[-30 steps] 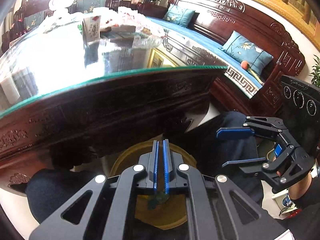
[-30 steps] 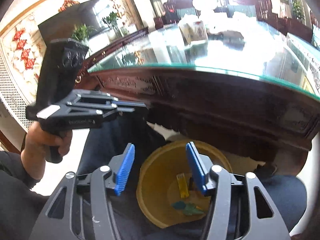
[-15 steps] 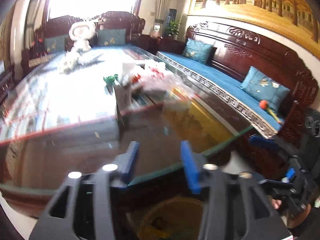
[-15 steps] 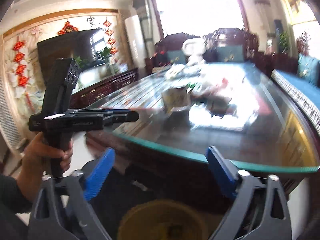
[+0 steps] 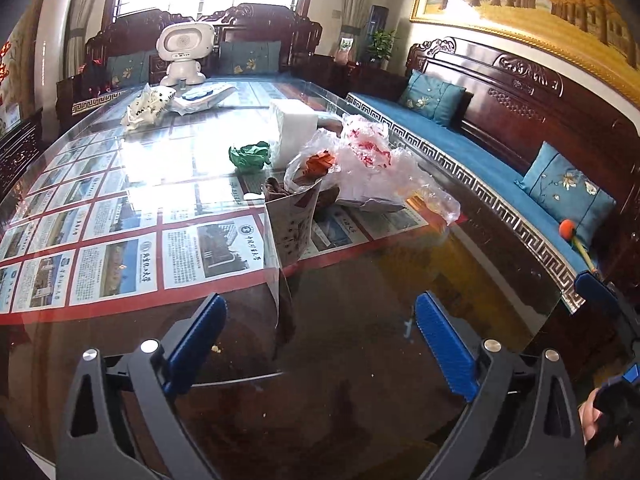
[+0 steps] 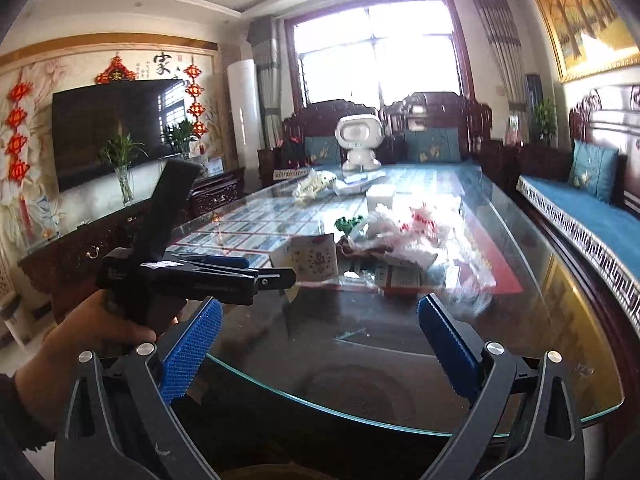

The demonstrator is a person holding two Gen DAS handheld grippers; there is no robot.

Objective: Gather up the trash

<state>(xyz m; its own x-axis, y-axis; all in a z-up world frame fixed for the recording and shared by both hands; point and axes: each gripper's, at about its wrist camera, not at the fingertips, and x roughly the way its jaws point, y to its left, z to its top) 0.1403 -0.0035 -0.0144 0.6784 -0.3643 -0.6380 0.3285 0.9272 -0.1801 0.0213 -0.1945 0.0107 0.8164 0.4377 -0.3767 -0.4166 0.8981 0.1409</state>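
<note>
Left claw [image 5: 320,312] open wide, blue pads well apart, nothing between them; same for right claw [image 6: 322,312], also open and empty, both hovering above the near edge of the glass counter [image 5: 360,360]. Trash gathered around the paper cup [image 5: 292,232], which stands upright a little beyond the claws. Just behind the paper cup and to its right, touching it, a clear plastic bag [image 5: 372,168] with red print, spread loose over some paper. At the rim of the paper cup, a crumpled orange wrapper [image 5: 318,162]; cannot tell if inside the bag or on top. Behind the paper cup to its left, apart from it, a crumpled green wrapper [image 5: 250,156]. Far beyond the paper cup, a white crumpled bag [image 5: 144,106]. Probably all very light and soft, nothing fragile. Plastic bag likely slippery and floppy: better to pinch a bunched fold near the middle, not a thin edge, else may slide out or trail other pieces. Green wrapper easy to take across its bulk. Paper cup thin-walled, likely to crush or tip; better to take by the rim or squeeze gently at mid-height.
</note>
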